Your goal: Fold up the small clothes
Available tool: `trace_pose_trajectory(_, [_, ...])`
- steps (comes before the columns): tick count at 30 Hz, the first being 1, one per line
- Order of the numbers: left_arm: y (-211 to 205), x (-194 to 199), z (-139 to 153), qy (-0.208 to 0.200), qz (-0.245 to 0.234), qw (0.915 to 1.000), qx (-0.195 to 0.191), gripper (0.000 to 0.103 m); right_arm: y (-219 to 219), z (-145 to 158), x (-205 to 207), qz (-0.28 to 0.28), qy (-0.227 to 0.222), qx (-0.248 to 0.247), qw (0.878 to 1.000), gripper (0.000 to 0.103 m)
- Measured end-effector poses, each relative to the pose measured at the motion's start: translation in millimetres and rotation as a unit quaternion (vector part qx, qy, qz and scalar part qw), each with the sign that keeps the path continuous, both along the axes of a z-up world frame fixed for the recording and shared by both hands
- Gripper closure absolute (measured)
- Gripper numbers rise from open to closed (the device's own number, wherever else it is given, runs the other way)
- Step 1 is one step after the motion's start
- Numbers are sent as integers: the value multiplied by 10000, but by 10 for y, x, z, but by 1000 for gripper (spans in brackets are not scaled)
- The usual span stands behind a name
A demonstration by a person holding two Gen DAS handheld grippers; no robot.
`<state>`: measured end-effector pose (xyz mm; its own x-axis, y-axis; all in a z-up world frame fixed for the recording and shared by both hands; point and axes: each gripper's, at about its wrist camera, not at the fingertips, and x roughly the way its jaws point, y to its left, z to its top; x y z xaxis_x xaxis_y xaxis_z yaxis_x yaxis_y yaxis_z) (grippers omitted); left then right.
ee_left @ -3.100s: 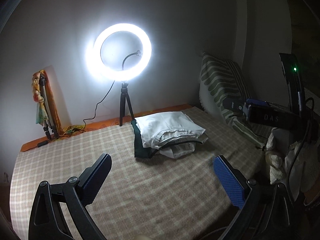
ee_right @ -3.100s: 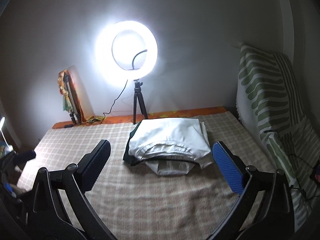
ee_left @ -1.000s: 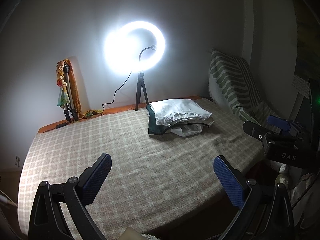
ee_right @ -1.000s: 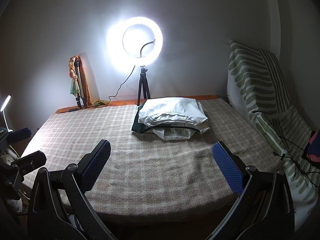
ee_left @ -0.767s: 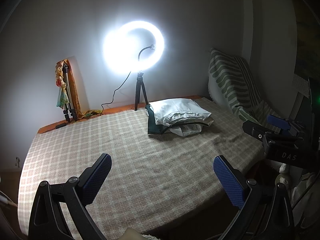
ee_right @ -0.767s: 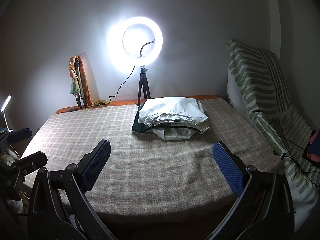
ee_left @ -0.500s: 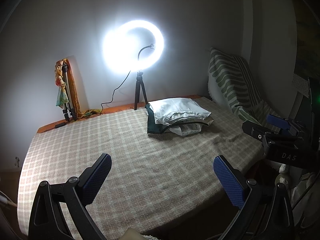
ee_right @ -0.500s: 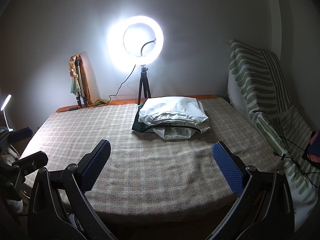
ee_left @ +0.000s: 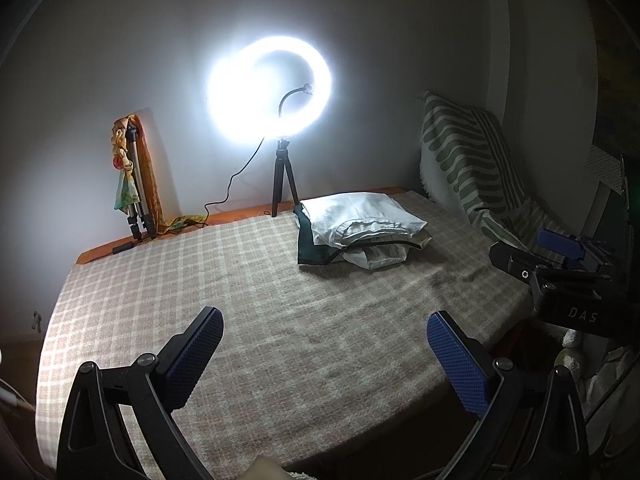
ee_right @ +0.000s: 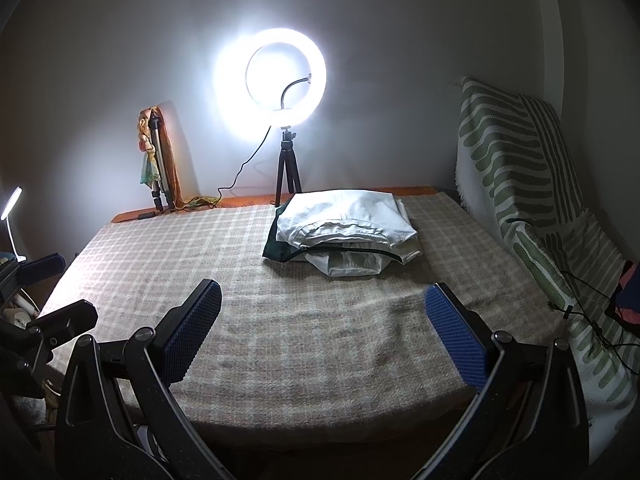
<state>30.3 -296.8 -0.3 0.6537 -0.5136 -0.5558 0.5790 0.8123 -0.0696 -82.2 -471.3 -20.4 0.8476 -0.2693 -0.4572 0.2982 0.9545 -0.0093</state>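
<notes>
The stack of folded clothes (ee_right: 344, 232) lies well ahead across the bed (ee_right: 280, 340), nearer the right tongs (ee_right: 324, 334) than the left tongs (ee_left: 326, 354), both spread apart and empty.

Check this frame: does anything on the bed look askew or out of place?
Slightly. The stack of folded clothes is uneven: the dark green piece juts out on the left and a pale garment pokes out below. Nothing is spilled or damaged on the checked blanket.
</notes>
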Motion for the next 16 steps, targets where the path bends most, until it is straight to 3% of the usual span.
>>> trace_pose_trajectory(16, [-22,46,-39,29,-23,10000,49,1,-13,-67,7,9,28,37,10000,0])
